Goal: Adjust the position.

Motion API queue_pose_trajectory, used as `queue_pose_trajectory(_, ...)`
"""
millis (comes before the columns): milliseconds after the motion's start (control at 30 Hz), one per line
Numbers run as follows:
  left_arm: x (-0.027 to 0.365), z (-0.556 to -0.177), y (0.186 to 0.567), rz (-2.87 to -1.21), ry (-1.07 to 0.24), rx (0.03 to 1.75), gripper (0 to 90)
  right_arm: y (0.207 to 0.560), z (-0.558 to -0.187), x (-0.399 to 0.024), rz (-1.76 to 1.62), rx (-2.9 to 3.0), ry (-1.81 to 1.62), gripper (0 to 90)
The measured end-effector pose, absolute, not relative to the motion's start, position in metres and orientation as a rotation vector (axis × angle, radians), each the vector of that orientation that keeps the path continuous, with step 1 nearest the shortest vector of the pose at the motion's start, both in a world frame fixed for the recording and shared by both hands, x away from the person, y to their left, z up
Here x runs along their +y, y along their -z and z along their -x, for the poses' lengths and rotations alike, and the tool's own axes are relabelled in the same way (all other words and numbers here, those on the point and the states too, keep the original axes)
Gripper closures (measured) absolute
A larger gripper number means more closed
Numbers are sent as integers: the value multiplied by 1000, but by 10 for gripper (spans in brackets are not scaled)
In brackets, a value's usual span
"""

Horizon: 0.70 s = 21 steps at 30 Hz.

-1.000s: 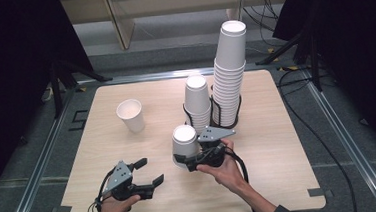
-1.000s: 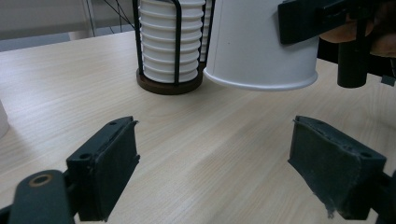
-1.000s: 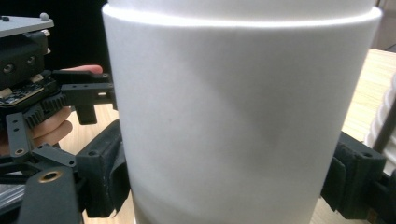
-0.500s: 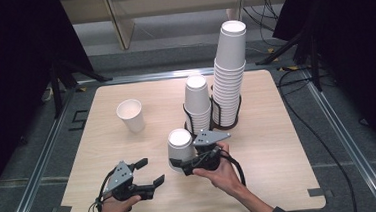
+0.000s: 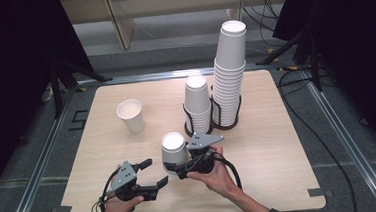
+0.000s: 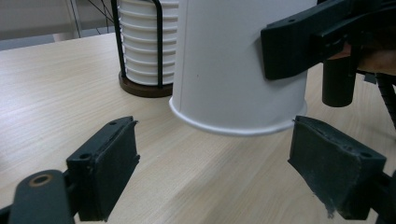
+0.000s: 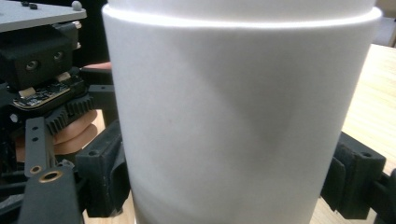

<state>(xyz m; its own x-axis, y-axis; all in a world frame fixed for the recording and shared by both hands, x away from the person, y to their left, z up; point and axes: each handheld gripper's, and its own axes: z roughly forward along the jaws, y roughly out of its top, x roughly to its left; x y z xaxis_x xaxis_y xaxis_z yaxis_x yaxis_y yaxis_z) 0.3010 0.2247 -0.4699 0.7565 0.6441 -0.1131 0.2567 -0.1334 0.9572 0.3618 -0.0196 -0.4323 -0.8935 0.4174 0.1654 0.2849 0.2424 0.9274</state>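
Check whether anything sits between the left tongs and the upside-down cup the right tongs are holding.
Nothing visible. The left tongs stand open, facing the cup, with only bare table between them. The right tongs clamp the cup's wall from the far side; the cup stacks stand behind it.

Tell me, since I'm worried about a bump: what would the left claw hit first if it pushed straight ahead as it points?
Most likely the upside-down white paper cup, which the right claw grips just ahead of the left claw. How far off it is stays unclear.
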Motion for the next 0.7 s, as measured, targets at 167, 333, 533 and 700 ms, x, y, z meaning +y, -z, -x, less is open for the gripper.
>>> queue_pose_trajectory(167, 222, -300, 470, -1731, -387, 713, 145, 434, -358, -12, -659, 2386, -1755, 179)
queue_pose_trajectory(333, 214, -301, 472, -1732, -363, 695, 121, 434, -355, -6, -605, 2394, -1744, 181)
queue_pose_trajectory(533, 209, -303, 472, -1729, -363, 705, 39, 434, -351, -2, -578, 2411, -1736, 182)
queue_pose_trajectory(700, 205, -305, 474, -1694, -355, 691, 6, 434, -348, 1, -569, 2418, -1750, 182)
